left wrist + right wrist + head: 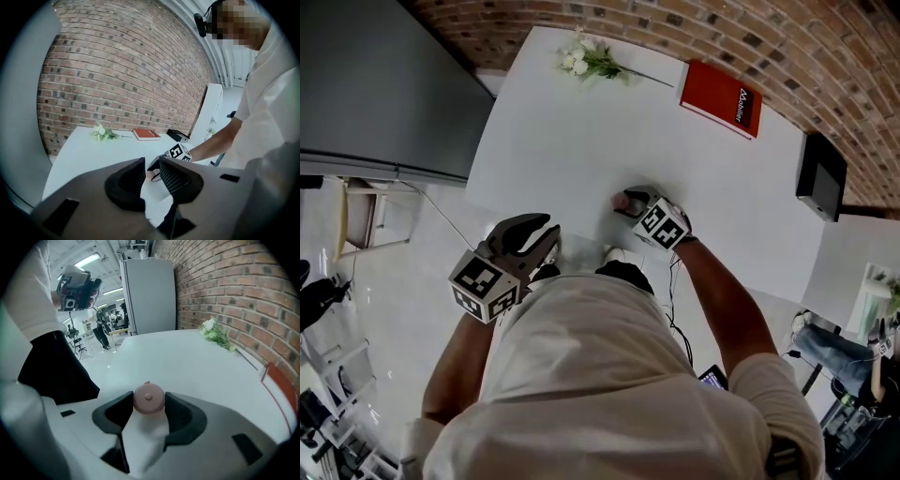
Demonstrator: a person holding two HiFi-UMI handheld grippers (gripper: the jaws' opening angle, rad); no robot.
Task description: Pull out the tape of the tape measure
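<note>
The right hand reaches forward with the forearm stretched out, and the right gripper [628, 202] tilts steeply down onto the white table [544, 141]. Its jaws stand wide and press on both sides of the one pink round tape measure [149, 398], which rests on the tabletop near the middle of its near half. The left hand is drawn back close to the body. It holds the left gripper [542, 231] at a shallower downward slant near the table's near-left edge, at about 8 o'clock from the tape measure. That gripper's jaws stand a little apart with nothing between them; only bare tabletop shows through the gap.

In the head view the right jaws cover most of the tape measure, so only a pink sliver shows. In the right gripper view a small tab [146, 382] pokes out at 12 o'clock on the case. No drawn-out tape can be made out.

From the tape measure, one sprig of white flowers [586, 61] lies at 12 o'clock. One red book [720, 97] lies at 1 o'clock, and one black box [821, 174] sits at 3 o'clock by the table's edge. There are two grippers, and each one carries a marker cube.
</note>
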